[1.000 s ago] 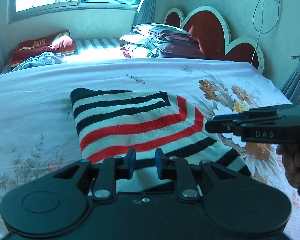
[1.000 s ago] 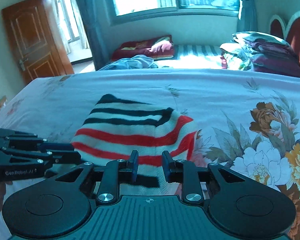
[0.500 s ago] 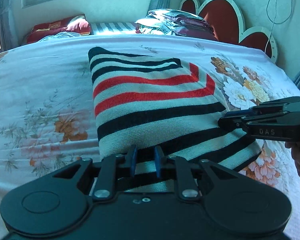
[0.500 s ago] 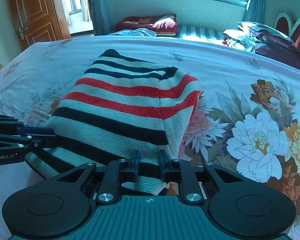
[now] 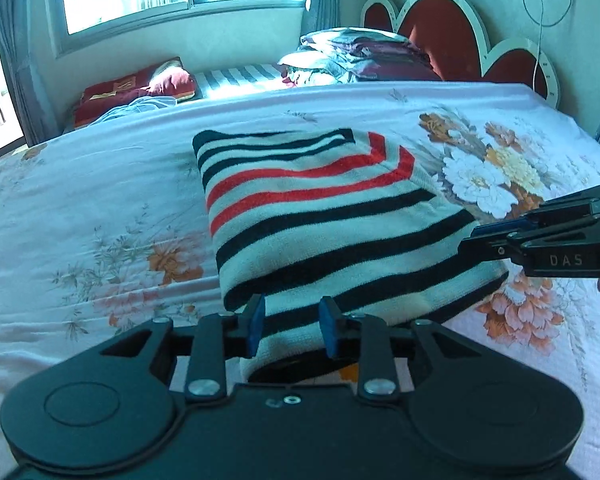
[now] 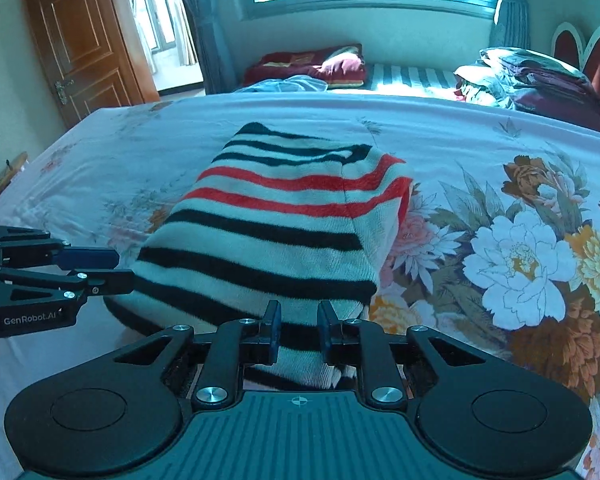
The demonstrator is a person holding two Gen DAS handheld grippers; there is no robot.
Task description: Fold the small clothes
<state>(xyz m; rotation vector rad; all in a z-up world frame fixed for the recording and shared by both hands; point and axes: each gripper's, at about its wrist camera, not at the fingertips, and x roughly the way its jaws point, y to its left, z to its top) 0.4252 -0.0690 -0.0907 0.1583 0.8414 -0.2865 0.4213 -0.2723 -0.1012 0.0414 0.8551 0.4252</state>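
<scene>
Two grippers at striped sweater (image 5: 324,216), wooden door (image 6: 84,48) only in right view

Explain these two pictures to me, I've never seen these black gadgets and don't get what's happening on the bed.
There is no robot: a person holds a two-finger claw in each hand, each with a camera looking along its fingers. One picture is from the left claw, the other from the right claw; each also shows the other claw at its edge. A folded striped sweater, white with black and red bands, lies on a floral bedsheet. Its near edge sits between both claws' fingers. The left claw is opening; whether the right still pinches is hard to tell.
</scene>
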